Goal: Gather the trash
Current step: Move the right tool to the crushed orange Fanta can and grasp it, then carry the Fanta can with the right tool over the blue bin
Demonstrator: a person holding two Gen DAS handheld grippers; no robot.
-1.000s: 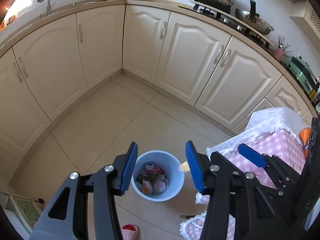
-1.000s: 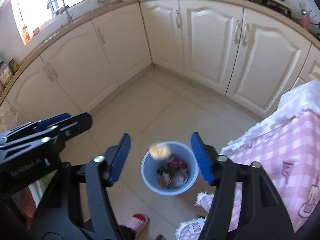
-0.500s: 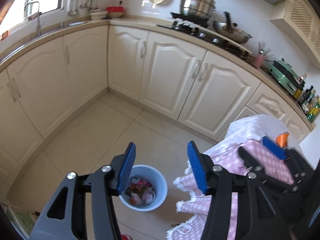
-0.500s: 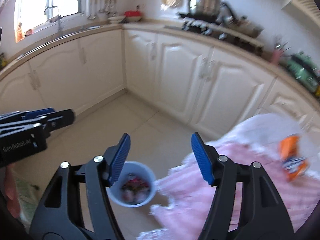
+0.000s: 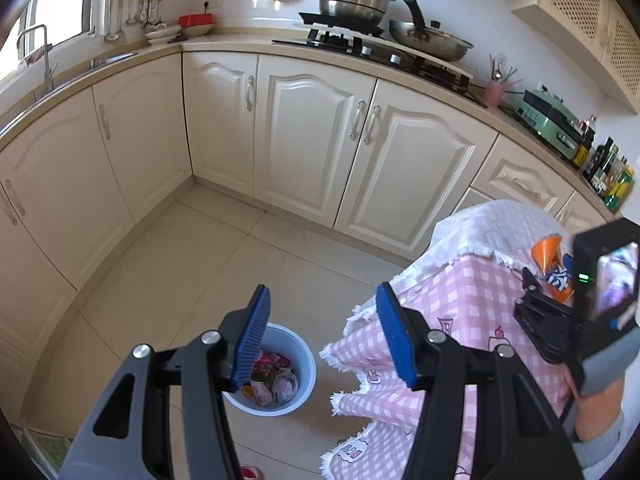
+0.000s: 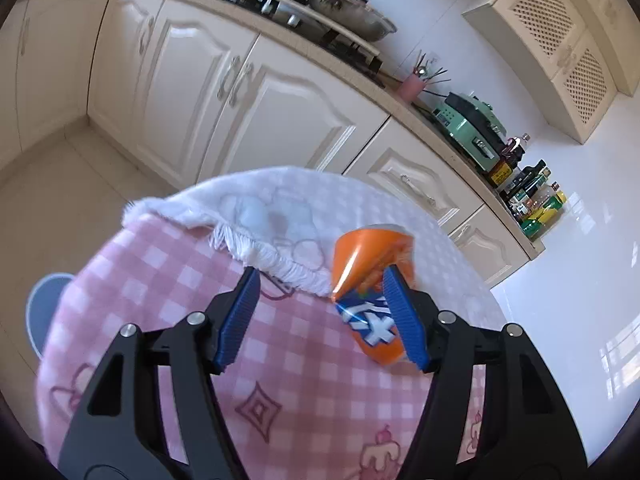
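orange can [image 6: 366, 300], pink checked tablecloth [image 6: 160, 280]

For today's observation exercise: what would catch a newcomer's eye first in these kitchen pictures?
First, the bright orange packet lying on the pink checked tablecloth, partly between the open blue pads of the right tool. Next, the pale blue bin on the floor beside the table, holding colourful wrappers, seen past the empty left tool.

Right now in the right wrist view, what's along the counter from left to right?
Dark metal wok → pink utensil cup → mint-green countertop appliance → cluster of dark and green bottles.
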